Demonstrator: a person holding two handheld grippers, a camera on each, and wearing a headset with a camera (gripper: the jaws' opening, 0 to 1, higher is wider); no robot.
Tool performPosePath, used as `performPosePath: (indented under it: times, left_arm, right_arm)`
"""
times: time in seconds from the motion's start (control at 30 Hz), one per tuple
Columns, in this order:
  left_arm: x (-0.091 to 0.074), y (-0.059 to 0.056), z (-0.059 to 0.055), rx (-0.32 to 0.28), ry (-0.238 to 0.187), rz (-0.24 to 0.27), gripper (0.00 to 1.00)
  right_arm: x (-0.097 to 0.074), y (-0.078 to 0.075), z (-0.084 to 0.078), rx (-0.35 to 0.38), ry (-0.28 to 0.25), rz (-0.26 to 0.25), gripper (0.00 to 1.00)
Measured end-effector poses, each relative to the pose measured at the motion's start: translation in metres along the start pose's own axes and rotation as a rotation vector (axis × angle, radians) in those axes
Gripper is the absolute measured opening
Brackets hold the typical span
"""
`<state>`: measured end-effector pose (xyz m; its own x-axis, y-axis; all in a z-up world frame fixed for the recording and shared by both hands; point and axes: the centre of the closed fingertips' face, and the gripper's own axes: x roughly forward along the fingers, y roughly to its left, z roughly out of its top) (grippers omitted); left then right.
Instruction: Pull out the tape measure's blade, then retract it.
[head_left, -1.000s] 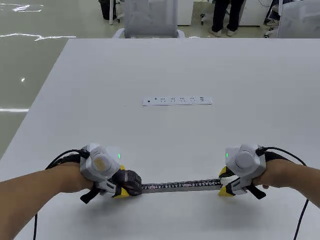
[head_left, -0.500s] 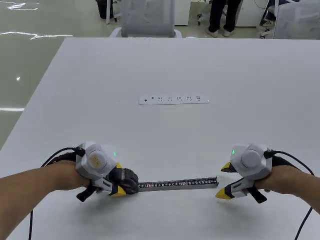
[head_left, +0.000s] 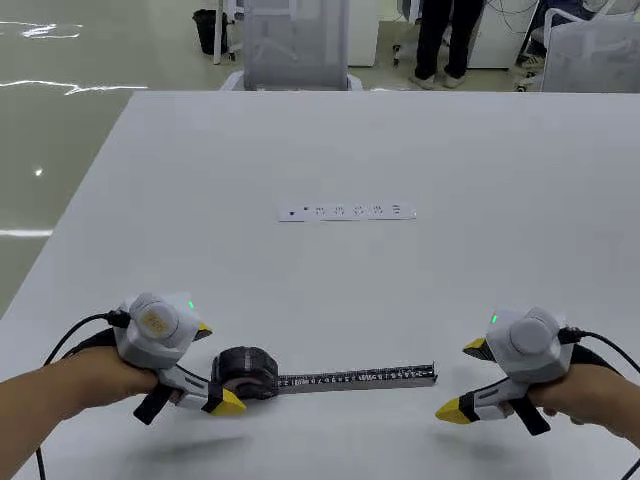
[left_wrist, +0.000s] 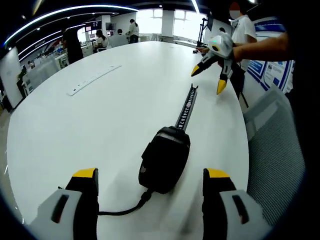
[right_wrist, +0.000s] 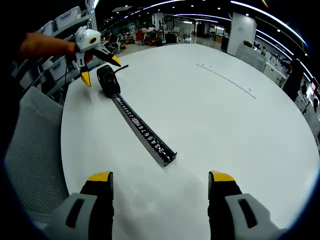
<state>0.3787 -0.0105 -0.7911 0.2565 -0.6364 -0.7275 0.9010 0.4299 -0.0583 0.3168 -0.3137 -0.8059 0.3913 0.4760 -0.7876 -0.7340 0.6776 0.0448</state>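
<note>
Left claw (head_left: 214, 367) spread open, empty, just behind tape measure (head_left: 245, 372) lying flat on table (head_left: 400, 150). Right claw (head_left: 461, 378) likewise open, empty, just beyond its blade (head_left: 355, 378) tip. Pulling out apparently done; retracting left to do.

I note a white table (head_left: 400, 140). Tape measure (head_left: 246, 372) lies just ahead of left gripper (head_left: 215, 366). Its blade (head_left: 355, 378) lies flat, tip short of right gripper (head_left: 460, 379). Power strip (head_left: 346, 212) lies well beyond both.

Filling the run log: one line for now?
left gripper open | right gripper open | tape measure on table, blade out, unheld
</note>
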Motion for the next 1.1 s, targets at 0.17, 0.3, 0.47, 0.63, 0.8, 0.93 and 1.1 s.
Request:
performPosePath:
  times: [0.17, 0.3, 0.47, 0.63, 0.8, 0.93, 1.1]
  left_arm:
    - [-0.017, -0.002, -0.006, -0.056, -0.061, 0.060, 0.95]
    - [-0.031, -0.001, -0.017, -0.133, -0.101, 0.107, 0.99]
    - [-0.056, 0.012, -0.029, -0.243, -0.169, 0.194, 0.99]
    - [-0.074, 0.006, -0.044, -0.295, -0.197, 0.228, 0.99]
    - [-0.089, -0.008, -0.050, -0.320, -0.227, 0.260, 0.99]
    - [-0.094, -0.016, -0.051, -0.324, -0.232, 0.264, 0.99]
    - [-0.104, -0.024, -0.050, -0.326, -0.254, 0.264, 0.99]
  right_arm:
    - [-0.007, 0.002, -0.008, 0.024, -0.037, -0.048, 0.96]
    - [-0.018, -0.001, -0.010, 0.059, -0.081, -0.102, 1.00]
    - [-0.033, 0.001, -0.010, 0.141, -0.156, -0.133, 1.00]
    - [-0.047, 0.006, -0.022, 0.181, -0.178, -0.157, 1.00]
    - [-0.063, 0.009, -0.032, 0.187, -0.197, -0.206, 1.00]
    - [-0.071, 0.013, -0.038, 0.185, -0.211, -0.224, 1.00]
    - [-0.084, 0.013, -0.040, 0.224, -0.260, -0.250, 1.00]
